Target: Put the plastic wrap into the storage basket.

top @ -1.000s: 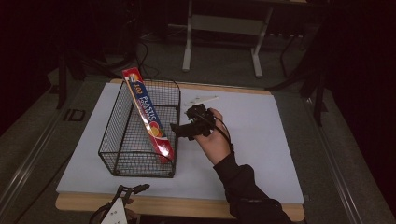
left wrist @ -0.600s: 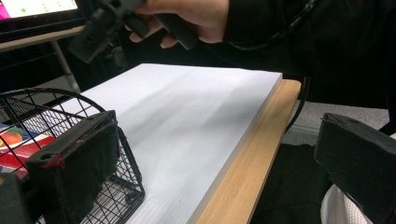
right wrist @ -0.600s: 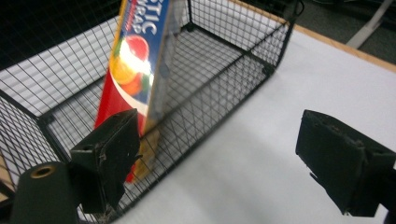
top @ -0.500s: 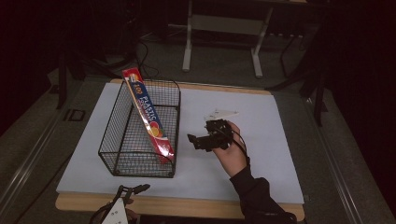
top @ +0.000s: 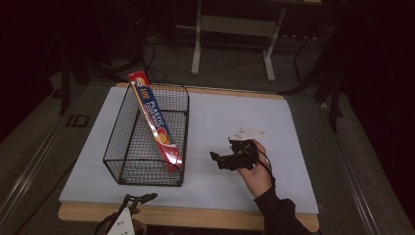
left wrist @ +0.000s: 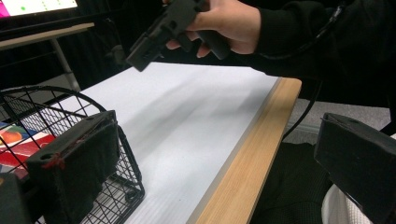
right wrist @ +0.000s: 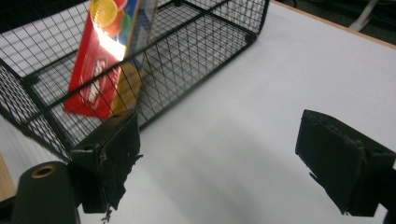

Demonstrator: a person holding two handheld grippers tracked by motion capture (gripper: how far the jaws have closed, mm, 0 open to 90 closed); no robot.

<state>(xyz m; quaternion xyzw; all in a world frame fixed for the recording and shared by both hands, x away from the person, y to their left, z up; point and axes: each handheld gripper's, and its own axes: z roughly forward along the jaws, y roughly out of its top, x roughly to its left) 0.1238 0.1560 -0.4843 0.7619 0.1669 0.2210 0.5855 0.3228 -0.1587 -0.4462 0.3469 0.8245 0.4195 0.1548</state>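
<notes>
1. The right tool [top: 222, 160] has moved away from the wire basket [top: 147, 169]. One second ago it was close to the basket's right wall, just beside the box; now it is lower and more to the right, over the bare white tabletop [top: 293, 147].
2. Its jaws stand wide apart with nothing between them. In the right gripper view the right tool [right wrist: 233, 163] has only the white surface between its two black pads.
3. The plastic wrap box [top: 155, 122] is inside the basket. It leans across it, its lower end at the near right corner and its upper end rising above the far left rim. In the right gripper view the box [right wrist: 100, 65] shows behind the mesh.
4. The left tool [top: 142, 198] rests at the near edge of the tabletop, near the basket's front corner. In its own view the left tool [left wrist: 215, 158] has its jaws well apart and holds nothing.
5. I judge that the placing of the box is done: it stays in the basket without support, and the right hand [top: 257, 171] is drawing back.
6. The box is not lying flat, so it could slide along the mesh if the basket is pushed.
</notes>
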